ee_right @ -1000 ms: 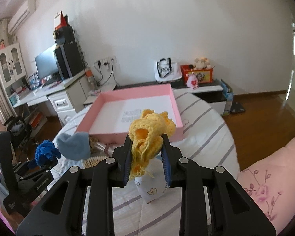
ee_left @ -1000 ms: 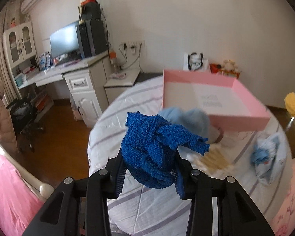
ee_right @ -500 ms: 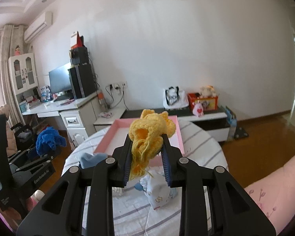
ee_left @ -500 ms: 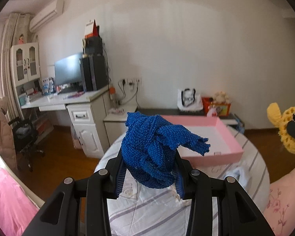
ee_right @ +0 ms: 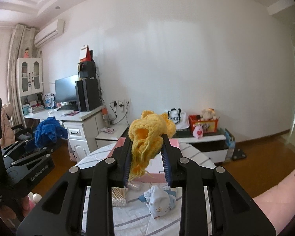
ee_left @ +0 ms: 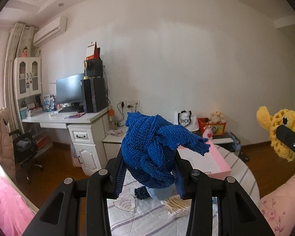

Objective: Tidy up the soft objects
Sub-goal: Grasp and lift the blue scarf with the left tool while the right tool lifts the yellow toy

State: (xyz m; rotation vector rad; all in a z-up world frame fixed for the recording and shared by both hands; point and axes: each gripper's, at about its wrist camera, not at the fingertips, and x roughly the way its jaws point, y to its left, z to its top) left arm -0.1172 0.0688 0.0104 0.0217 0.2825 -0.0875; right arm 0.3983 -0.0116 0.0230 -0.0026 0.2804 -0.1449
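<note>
My left gripper (ee_left: 149, 169) is shut on a blue knitted piece (ee_left: 155, 153), held high above the round table (ee_left: 147, 218). My right gripper (ee_right: 147, 157) is shut on a yellow crocheted piece (ee_right: 147, 135), also lifted above the table. Each shows in the other's view: the yellow piece (ee_left: 279, 129) at the far right, the blue piece (ee_right: 49, 131) at the left. A pink open box (ee_left: 206, 163) lies on the table beyond both grippers. A light blue soft item (ee_left: 159, 193) sits below the left gripper, and a small printed white cloth (ee_right: 159, 198) lies under the right one.
A bundle of cotton swabs (ee_right: 119, 196) lies on the striped tablecloth. A white desk (ee_left: 68, 118) with a monitor and a chair stand at the left. A low cabinet (ee_right: 202, 139) with a bag and toys lines the far wall. Pink bedding (ee_left: 7, 206) borders the left edge.
Both grippers have risen and tilted up with their knitted pieces still held. The table and pink box have dropped lower in both views and more wall and ceiling shows.
</note>
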